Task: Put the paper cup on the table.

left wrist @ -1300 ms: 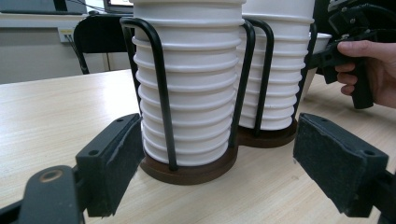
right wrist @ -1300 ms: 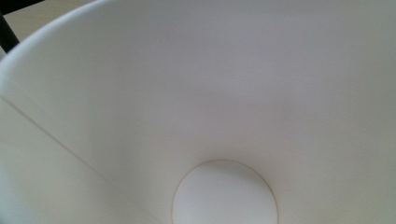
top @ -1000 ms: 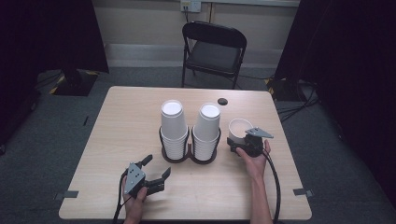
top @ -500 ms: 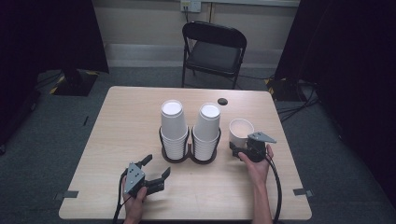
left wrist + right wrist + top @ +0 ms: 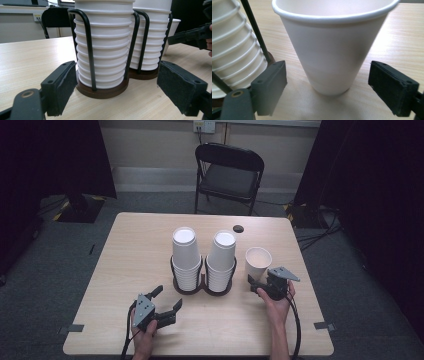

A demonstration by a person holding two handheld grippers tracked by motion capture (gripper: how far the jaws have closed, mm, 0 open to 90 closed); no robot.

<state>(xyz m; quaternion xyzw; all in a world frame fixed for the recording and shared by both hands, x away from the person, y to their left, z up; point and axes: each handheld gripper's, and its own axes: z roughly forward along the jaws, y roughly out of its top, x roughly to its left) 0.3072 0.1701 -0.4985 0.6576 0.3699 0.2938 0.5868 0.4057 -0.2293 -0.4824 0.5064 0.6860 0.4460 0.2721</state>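
Observation:
Two stacks of upturned white cups, left (image 5: 186,256) and right (image 5: 221,260), stand in a black wire holder (image 5: 202,281) on a brown base at the table's middle. To their right a single white cup (image 5: 258,261) stands upright. My right gripper (image 5: 257,284) is open just in front of it, and the cup (image 5: 332,50) stands free between the spread pads (image 5: 272,85). My left gripper (image 5: 167,298) is open near the front left, facing the left stack (image 5: 105,50) with nothing between its pads (image 5: 62,85). The other gripper (image 5: 192,37) shows at the right of that view.
A small black round object (image 5: 238,228) lies on the wooden table (image 5: 125,250) behind the stacks. A black folding chair (image 5: 227,175) stands beyond the far edge. Cables (image 5: 295,330) trail from the right gripper toward the near edge.
My right gripper has drawn back a little from the single cup toward the near edge. The left gripper has stayed where it was.

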